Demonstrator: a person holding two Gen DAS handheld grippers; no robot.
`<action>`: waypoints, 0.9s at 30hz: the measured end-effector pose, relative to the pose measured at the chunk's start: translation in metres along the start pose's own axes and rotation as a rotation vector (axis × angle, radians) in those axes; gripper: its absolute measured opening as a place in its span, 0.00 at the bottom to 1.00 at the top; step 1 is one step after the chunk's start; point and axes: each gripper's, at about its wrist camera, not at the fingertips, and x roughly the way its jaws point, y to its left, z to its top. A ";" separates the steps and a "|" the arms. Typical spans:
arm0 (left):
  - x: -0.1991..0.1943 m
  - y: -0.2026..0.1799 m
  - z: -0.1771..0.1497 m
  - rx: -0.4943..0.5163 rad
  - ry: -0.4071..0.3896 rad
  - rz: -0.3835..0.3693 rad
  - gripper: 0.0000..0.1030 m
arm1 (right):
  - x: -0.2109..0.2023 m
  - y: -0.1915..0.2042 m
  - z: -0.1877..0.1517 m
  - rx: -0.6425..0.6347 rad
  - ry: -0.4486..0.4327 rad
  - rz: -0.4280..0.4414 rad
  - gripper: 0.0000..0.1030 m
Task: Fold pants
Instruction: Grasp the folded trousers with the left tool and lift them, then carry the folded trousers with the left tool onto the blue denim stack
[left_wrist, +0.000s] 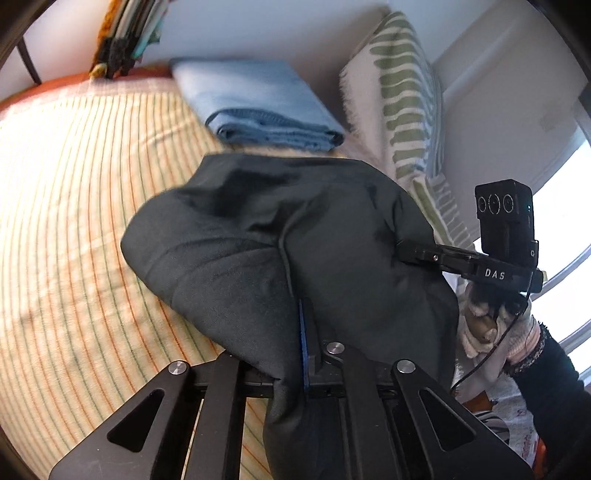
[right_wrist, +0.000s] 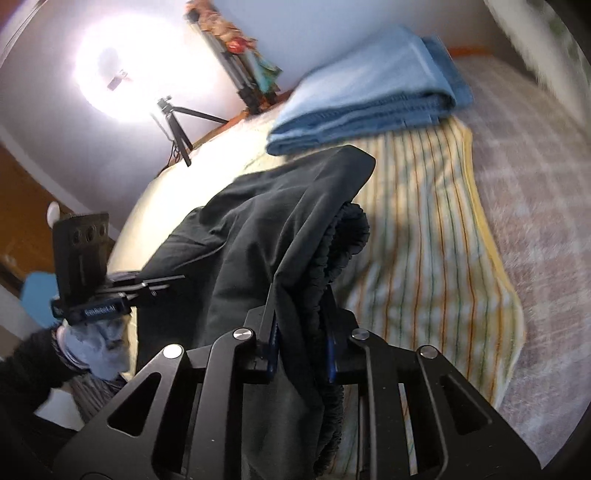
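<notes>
Over the striped bed (left_wrist: 74, 206), both claws clamp the black pants (left_wrist: 280, 236).

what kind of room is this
Most likely a bedroom at home: a bed with a striped cover, a pillow against the wall, and a folded blue blanket on the bed. A tripod stands beside it.

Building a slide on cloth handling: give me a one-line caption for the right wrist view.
Right tongs shut on the waistband of dark pants, lifted over a striped bedspread.
</notes>
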 end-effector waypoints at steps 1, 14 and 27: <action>-0.003 -0.003 0.000 0.008 -0.008 -0.002 0.05 | -0.004 0.005 0.000 -0.010 -0.011 -0.008 0.18; -0.050 -0.042 0.020 0.097 -0.117 -0.067 0.04 | -0.075 0.055 0.012 -0.090 -0.150 -0.047 0.17; -0.077 -0.075 0.086 0.213 -0.219 -0.075 0.04 | -0.128 0.083 0.060 -0.141 -0.301 -0.107 0.17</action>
